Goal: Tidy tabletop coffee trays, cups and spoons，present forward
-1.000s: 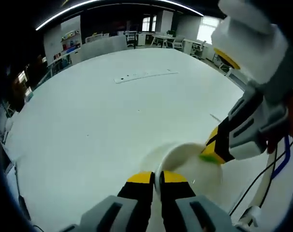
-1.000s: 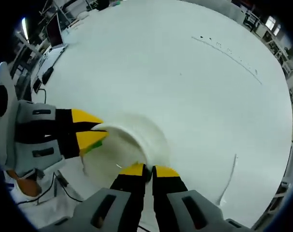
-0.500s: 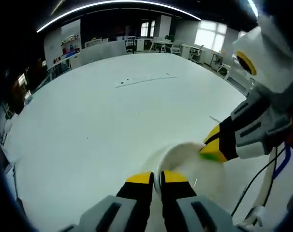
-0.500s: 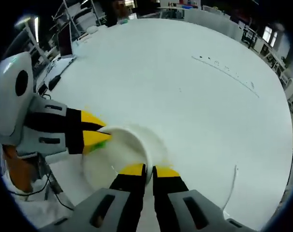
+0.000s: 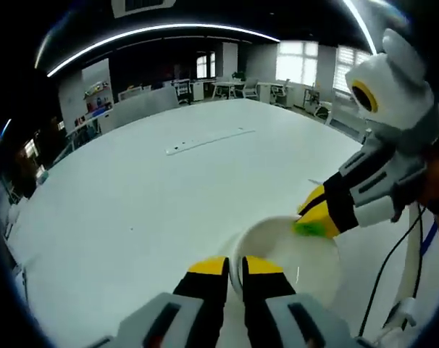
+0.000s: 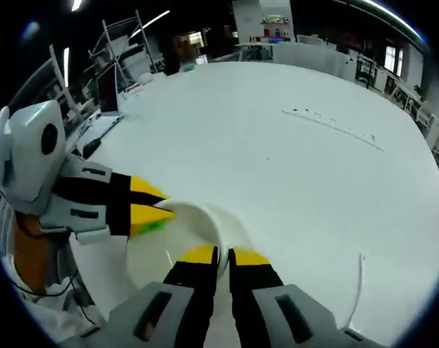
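Two grippers are clamped on one white cup (image 5: 288, 250), from opposite sides of its rim.

Left gripper view: my left gripper (image 5: 235, 267) rises from the bottom edge with its yellow-tipped jaws pinched together on the near rim of the cup. The right gripper (image 5: 315, 215) enters from the right, and its yellow tips with a green pad close on the far-right rim. The cup is over the white tabletop (image 5: 147, 196), near the lower centre of the view; I cannot tell whether it rests on the surface or is lifted clear. A thin pale strip (image 5: 205, 141) lies well apart on the far side of the table.

Right gripper view: my right gripper (image 6: 223, 256) pinches the near rim of the cup (image 6: 183, 232), jaws nearly together. The left gripper (image 6: 158, 210) comes in from the left, closed on the opposite rim. A white spoon (image 6: 360, 286) lies on the tabletop (image 6: 299, 167) to the right, apart from the cup.
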A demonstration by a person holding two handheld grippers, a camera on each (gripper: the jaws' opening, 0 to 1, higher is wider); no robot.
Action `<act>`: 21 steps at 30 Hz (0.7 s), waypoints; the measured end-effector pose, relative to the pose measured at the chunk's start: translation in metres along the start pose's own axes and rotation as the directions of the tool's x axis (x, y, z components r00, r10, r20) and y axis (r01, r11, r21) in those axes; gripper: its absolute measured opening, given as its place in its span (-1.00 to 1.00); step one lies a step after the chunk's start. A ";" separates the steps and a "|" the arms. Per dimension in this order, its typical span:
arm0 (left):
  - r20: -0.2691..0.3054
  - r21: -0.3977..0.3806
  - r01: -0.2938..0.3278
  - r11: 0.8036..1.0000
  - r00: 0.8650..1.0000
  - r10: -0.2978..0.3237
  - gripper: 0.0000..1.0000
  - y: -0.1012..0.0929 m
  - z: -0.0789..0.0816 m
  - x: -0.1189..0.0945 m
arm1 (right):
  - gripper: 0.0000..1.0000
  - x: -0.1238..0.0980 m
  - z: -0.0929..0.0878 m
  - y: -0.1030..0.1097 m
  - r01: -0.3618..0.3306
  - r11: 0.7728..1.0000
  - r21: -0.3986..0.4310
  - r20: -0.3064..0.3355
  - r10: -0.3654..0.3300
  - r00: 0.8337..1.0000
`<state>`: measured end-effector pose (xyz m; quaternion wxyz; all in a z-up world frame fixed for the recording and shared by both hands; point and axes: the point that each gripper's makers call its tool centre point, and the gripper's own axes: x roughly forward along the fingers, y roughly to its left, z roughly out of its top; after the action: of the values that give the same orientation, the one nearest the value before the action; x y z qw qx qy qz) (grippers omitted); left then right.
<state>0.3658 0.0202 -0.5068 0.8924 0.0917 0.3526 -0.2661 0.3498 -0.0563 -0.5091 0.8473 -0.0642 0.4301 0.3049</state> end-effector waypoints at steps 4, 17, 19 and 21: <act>0.055 0.010 -0.001 1.000 0.998 0.001 -0.81 0.000 0.003 -0.001 | -0.86 -0.001 0.006 0.000 -0.009 1.000 -0.016 0.059 0.010 0.998; 0.363 0.155 -0.055 0.986 0.932 -0.005 -0.62 0.012 0.039 -0.047 | -0.73 -0.038 0.049 -0.002 0.042 0.990 -0.137 0.335 0.006 0.942; 0.387 0.147 -0.088 0.985 0.922 0.025 -0.62 0.019 0.039 -0.059 | -0.70 -0.053 0.055 -0.004 0.082 0.982 -0.169 0.382 -0.011 0.924; 0.412 0.149 -0.114 0.982 0.910 0.043 -0.62 0.024 0.040 -0.069 | -0.68 -0.067 0.055 -0.001 0.091 0.979 -0.180 0.411 -0.010 0.912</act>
<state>0.3593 0.0546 -0.4313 0.9451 0.1243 0.1313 -0.2723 0.3584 -0.0674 -0.4231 0.9155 -0.0931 0.2101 0.3301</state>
